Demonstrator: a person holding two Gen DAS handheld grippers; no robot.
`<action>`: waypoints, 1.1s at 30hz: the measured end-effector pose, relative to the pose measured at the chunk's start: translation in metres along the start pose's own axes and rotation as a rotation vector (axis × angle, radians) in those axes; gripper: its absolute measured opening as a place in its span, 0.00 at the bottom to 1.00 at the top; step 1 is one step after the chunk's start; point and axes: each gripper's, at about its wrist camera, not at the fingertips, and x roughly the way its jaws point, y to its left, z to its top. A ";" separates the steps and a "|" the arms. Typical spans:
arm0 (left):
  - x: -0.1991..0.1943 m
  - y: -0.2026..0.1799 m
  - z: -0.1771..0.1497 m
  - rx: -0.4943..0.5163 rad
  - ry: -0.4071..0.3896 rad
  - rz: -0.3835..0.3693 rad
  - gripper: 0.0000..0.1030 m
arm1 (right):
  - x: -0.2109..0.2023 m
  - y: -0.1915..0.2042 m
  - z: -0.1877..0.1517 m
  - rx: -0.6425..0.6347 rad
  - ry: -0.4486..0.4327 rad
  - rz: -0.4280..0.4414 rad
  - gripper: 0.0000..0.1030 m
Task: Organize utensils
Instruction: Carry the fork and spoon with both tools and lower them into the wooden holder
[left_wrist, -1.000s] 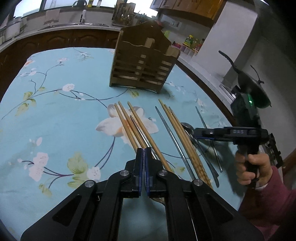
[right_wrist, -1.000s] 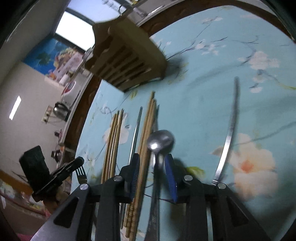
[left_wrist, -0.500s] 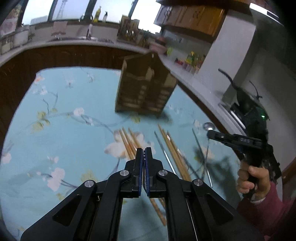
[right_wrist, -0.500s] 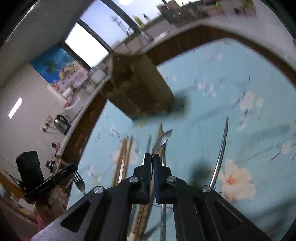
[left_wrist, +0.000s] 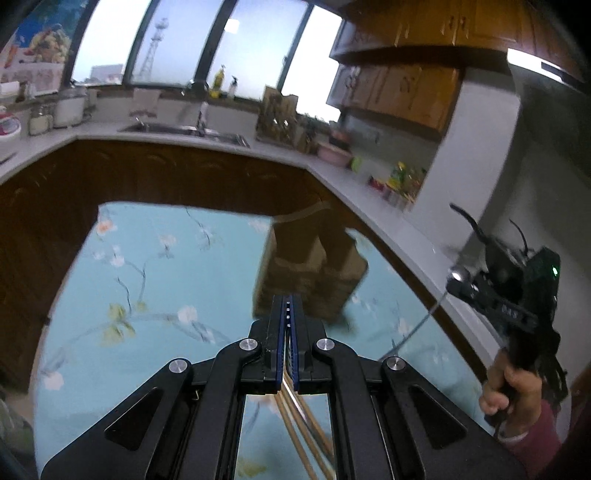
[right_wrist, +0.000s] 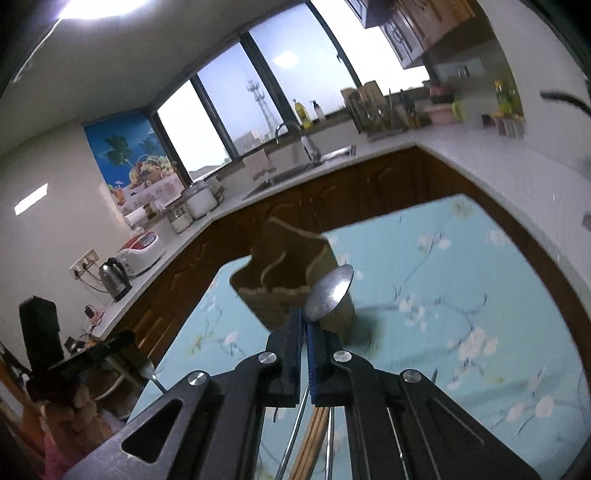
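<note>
Spoon (right_wrist: 330, 294) is pinched by its handle in the right gripper (right_wrist: 303, 325), bowl sticking up past the tips, w/ the wooden utensil holder (right_wrist: 291, 280) right behind it. Left gripper (left_wrist: 287, 312) is clamped tight on a fork (right_wrist: 150, 371), held off to the holder's left. Chopsticks (left_wrist: 295, 424) lie on the floral tablecloth (left_wrist: 147, 295), nearer than the holder.

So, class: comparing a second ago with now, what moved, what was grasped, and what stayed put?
The right gripper closed its jaws on the spoon and lifted it off the table. The left gripper, shut on a fork throughout, rose too. The wooden utensil holder and the chopsticks stayed where they were.
</note>
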 end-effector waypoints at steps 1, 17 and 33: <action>0.001 0.000 0.008 0.002 -0.017 0.017 0.01 | 0.001 0.003 0.003 -0.014 -0.010 -0.009 0.02; 0.072 -0.021 0.114 0.113 -0.222 0.209 0.02 | 0.039 0.033 0.082 -0.158 -0.157 -0.094 0.02; 0.185 -0.022 0.071 0.177 -0.056 0.283 0.02 | 0.142 0.029 0.041 -0.279 -0.015 -0.134 0.02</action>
